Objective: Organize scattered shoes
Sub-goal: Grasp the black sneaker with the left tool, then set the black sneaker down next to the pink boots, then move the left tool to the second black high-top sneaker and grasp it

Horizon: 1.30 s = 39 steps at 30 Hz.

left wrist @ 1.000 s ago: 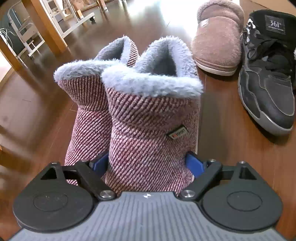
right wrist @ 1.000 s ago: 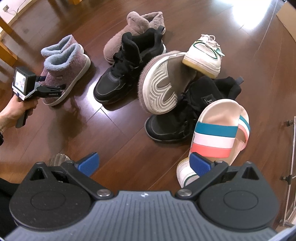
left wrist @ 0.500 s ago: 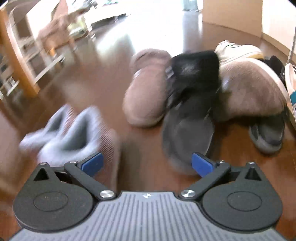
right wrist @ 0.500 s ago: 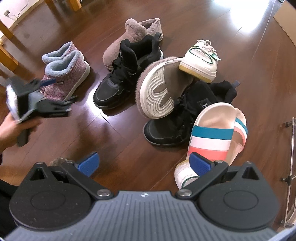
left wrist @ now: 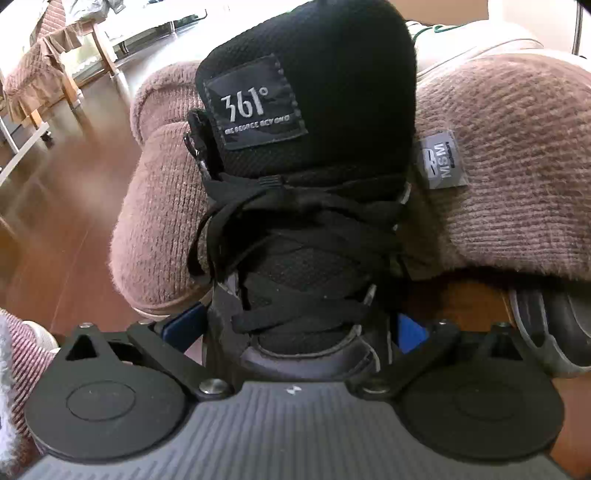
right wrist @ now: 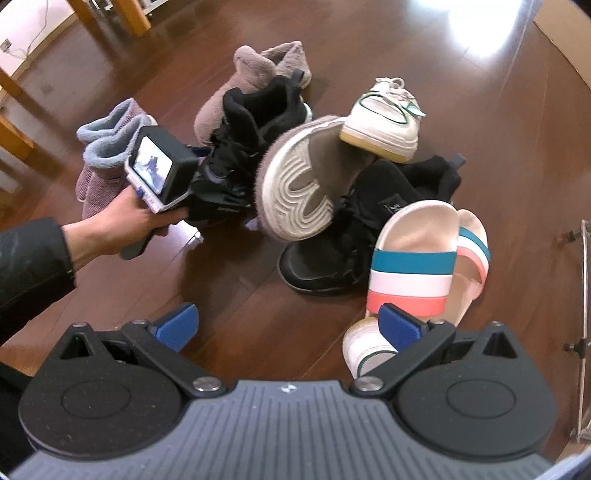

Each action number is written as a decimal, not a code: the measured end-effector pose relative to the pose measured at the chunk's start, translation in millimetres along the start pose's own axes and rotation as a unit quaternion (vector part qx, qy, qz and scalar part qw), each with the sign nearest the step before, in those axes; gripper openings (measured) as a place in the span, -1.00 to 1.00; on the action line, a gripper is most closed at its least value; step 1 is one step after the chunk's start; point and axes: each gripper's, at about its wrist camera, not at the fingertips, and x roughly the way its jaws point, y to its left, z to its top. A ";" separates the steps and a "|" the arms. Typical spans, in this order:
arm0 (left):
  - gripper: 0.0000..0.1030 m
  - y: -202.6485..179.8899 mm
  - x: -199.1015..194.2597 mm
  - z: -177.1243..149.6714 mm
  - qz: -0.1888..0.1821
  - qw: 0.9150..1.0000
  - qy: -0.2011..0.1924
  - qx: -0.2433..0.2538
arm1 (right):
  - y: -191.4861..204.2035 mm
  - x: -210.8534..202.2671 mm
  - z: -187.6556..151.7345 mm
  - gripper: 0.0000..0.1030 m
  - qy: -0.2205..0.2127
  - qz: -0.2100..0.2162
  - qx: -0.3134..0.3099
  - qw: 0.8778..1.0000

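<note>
A black "361°" sneaker (left wrist: 310, 155) fills the left wrist view, toe toward me. My left gripper (left wrist: 295, 328) is open, one blue pad on each side of its forefoot. Brown fleece slippers flank it: one upright (left wrist: 159, 206), one tipped over (left wrist: 517, 166). From the right wrist view, a hand holds the left gripper (right wrist: 221, 184) at that sneaker (right wrist: 255, 122). My right gripper (right wrist: 288, 328) hangs open above the floor with nothing between its pads. Beyond lie the overturned slipper's sole (right wrist: 295, 184), a white sneaker (right wrist: 384, 125), a second black sneaker (right wrist: 332, 258) and a striped slide (right wrist: 417, 258).
A pair of red-striped, grey-lined slippers (right wrist: 107, 155) stands side by side left of the pile. Another white shoe (right wrist: 365, 350) pokes out under the slide. Wooden furniture legs (right wrist: 129, 14) rise at the back left, a metal stand (right wrist: 583, 295) at the right edge.
My left gripper let go of the red-striped slipper, swung right and now straddles the black sneaker's toe. The right gripper stayed open and hardly moved.
</note>
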 end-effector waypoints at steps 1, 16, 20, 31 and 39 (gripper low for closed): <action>0.87 -0.5 -1.4 -0.8 0.002 1.000 0.002 0.006 | -0.4 -0.3 -0.4 0.99 0.000 0.000 0.001 1.000; 0.86 37.9 -86.4 -128.0 0.037 0.999 0.036 -0.018 | 7.0 -5.5 -1.5 0.99 -0.006 0.004 -0.011 1.000; 0.89 37.8 -85.5 -125.4 0.038 0.998 0.038 -0.017 | 9.7 -3.9 -0.4 0.99 -0.004 -0.003 -0.013 1.000; 0.91 17.4 -148.7 -139.6 -0.008 1.000 -0.001 -0.003 | -18.1 -18.2 2.0 0.99 -0.034 -0.024 0.034 0.999; 0.92 -51.5 -139.5 -44.5 -0.133 0.985 -0.088 0.069 | -43.7 -25.7 -7.2 0.99 -0.044 -0.038 0.075 0.995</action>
